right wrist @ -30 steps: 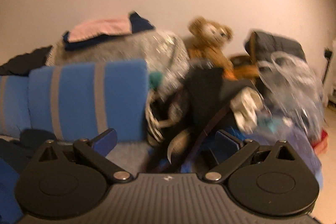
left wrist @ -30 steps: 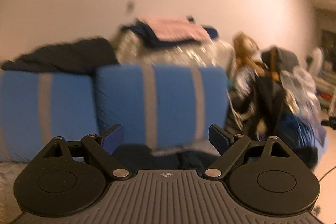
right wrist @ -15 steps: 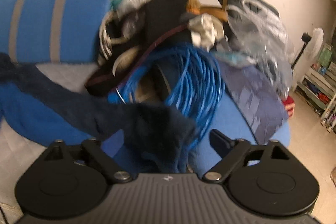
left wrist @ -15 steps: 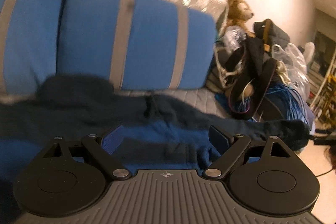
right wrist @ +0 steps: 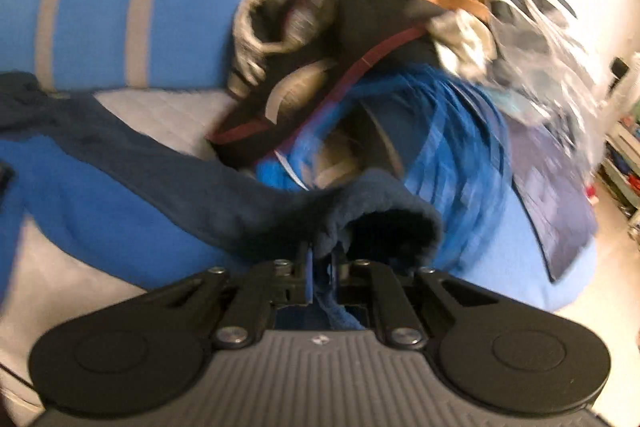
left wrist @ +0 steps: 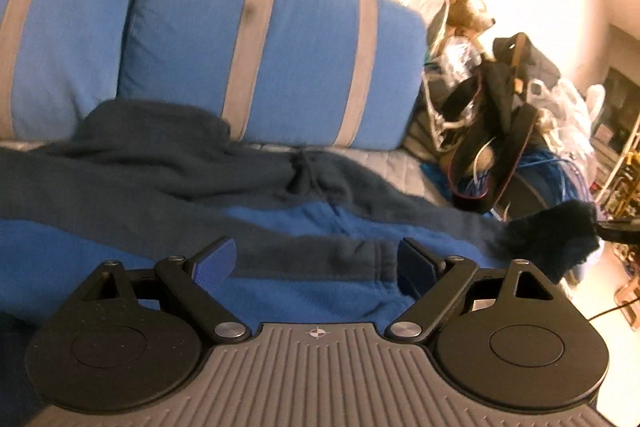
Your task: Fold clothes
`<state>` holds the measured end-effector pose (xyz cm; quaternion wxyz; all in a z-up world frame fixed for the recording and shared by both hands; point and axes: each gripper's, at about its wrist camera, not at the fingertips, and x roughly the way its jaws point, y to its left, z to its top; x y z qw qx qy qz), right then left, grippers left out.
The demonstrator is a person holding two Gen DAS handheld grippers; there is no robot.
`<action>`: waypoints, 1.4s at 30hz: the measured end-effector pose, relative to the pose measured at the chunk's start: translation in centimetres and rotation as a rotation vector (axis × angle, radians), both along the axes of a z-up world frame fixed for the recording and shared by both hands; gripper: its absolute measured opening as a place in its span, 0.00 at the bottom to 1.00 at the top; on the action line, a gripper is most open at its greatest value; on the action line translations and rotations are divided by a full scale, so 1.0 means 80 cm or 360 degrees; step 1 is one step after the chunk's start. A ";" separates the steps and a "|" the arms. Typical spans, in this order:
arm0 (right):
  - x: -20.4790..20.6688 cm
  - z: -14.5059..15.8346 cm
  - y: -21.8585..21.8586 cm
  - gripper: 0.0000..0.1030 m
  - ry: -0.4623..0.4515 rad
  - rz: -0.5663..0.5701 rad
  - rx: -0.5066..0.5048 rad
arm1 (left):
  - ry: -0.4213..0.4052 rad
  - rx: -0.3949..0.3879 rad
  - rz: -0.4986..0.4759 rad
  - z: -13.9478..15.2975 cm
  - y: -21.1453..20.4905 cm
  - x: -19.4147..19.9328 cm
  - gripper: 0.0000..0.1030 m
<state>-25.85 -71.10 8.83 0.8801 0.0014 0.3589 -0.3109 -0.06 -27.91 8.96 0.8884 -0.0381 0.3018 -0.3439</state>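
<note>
A dark navy and blue fleece garment (left wrist: 248, 187) lies spread over the grey bed surface in front of two blue striped pillows. My left gripper (left wrist: 316, 265) hovers just above its blue body, open, with nothing between the fingers. In the right wrist view, my right gripper (right wrist: 320, 273) is shut on the dark cuff of the garment's sleeve (right wrist: 360, 215), which stretches away to the left. That same held cuff (left wrist: 548, 239) shows at the far right of the left wrist view.
Two blue pillows with grey stripes (left wrist: 260, 51) stand at the back. To the right is a pile: a teddy bear (left wrist: 468, 7), black bags (right wrist: 360, 27), a coil of blue cable (right wrist: 448, 139) and plastic bags (left wrist: 568, 107). Shelving stands beyond the bed's right edge.
Both cameras tilted down from the wall to the bed. My right gripper went from open to shut on the sleeve cuff. My left gripper dropped closer to the garment, still open.
</note>
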 end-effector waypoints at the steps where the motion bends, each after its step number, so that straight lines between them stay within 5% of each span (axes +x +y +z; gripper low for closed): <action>1: 0.009 0.007 0.009 0.08 -0.0010 0.0031 0.0004 | -0.0016 -0.0006 0.0002 0.001 0.001 -0.001 0.86; 14: 0.113 0.047 0.105 0.08 -0.0058 0.0327 0.0123 | 0.0008 -0.0043 0.0094 0.001 0.011 0.005 0.86; 42: 0.288 0.034 0.263 0.09 -0.0054 0.0721 0.0231 | 0.0077 0.0068 0.0214 -0.009 0.014 0.016 0.86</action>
